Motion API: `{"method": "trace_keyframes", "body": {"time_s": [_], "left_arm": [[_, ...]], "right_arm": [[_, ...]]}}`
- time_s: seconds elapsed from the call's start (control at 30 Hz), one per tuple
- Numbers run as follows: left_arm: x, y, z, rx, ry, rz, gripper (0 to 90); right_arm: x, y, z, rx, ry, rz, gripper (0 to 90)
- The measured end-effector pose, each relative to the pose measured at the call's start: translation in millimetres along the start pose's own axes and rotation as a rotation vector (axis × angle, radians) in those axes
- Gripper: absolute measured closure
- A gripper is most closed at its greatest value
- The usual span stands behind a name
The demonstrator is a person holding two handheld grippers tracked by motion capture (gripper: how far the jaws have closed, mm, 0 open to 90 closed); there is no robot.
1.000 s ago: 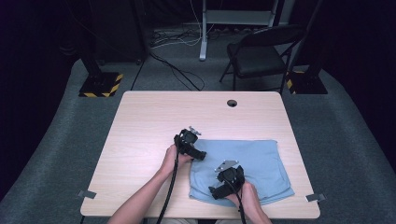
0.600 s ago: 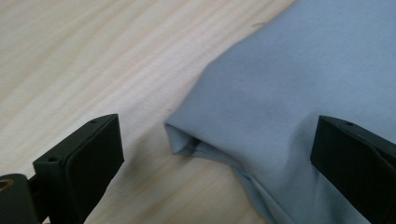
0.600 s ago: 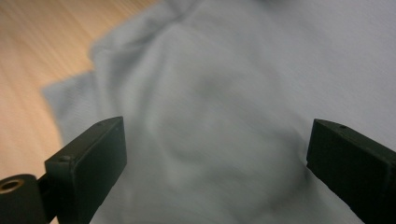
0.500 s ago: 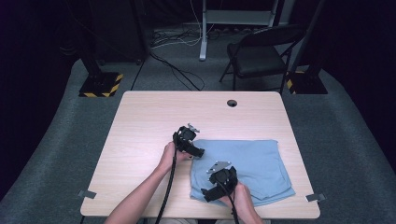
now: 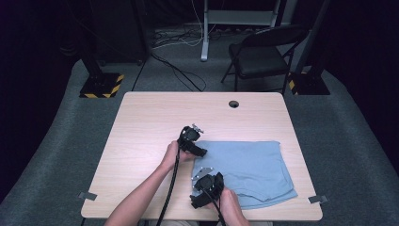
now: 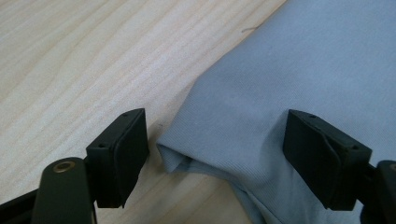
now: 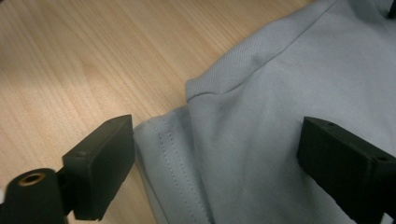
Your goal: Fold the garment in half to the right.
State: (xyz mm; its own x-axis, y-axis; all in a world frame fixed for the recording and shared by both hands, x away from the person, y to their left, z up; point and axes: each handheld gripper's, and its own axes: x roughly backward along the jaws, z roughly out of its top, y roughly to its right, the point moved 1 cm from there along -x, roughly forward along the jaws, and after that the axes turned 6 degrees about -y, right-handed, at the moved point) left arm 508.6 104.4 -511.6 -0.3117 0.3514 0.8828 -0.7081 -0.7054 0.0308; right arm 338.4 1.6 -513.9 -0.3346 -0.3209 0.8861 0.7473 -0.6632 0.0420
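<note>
cloth (image 5: 244,165) folded on table (image 5: 155,117); left claw (image 6: 215,154) closing, straddles corner; right claw (image 7: 215,163) closing, straddles hem

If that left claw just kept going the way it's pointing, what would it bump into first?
Most likely the folded corner of the blue cloth, lying between the open jaws of the left claw, which have just been closing. Under it is the table. Depth is hard to judge.

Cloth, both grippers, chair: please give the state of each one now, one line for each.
Cloth: folded, flat on the table.
Left gripper: open, jaws just closing around the cloth's folded corner, pads not touching.
Right gripper: open, jaws just closing around the hemmed edge.
Chair: unfolded, standing behind the table.
</note>
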Motion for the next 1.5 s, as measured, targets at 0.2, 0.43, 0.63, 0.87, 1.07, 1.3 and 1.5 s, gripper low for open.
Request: {"method": "trace_keyframes", "body": {"time_s": [0.2,0.43,0.63,0.87,1.07,1.3,1.5], "left_arm": [[1.7,2.4,0.7,-0.032,-0.001,-0.016,34.2],[3.3,5.5,1.6,-0.054,0.002,-0.034,48.6],[4.1,5.9,3.4,-0.065,-0.01,-0.051,60.7],[4.4,5.4,3.8,-0.068,-0.013,-0.075,71.3],[5.7,2.6,3.0,-0.061,-0.019,-0.077,75.9],[9.5,-3.0,0.0,-0.016,-0.04,-0.053,77.9],[13.0,-4.2,0.5,0.018,-0.06,-0.032,78.3]], "right_arm": [[0.5,0.7,-2.1,-0.01,-0.012,0.0,23.4],[4.3,1.1,-3.3,-0.023,0.003,-0.012,46.9],[5.0,-2.8,-3.4,-0.017,0.012,-0.008,61.1],[5.4,1.1,-4.8,-0.035,0.022,-0.034,75.8],[5.4,-0.3,-6.5,-0.046,0.032,-0.056,80.5],[4.2,-2.0,-6.9,-0.067,0.051,-0.064,81.7],[3.0,-2.7,-4.5,-0.085,0.058,-0.047,82.1]]}}
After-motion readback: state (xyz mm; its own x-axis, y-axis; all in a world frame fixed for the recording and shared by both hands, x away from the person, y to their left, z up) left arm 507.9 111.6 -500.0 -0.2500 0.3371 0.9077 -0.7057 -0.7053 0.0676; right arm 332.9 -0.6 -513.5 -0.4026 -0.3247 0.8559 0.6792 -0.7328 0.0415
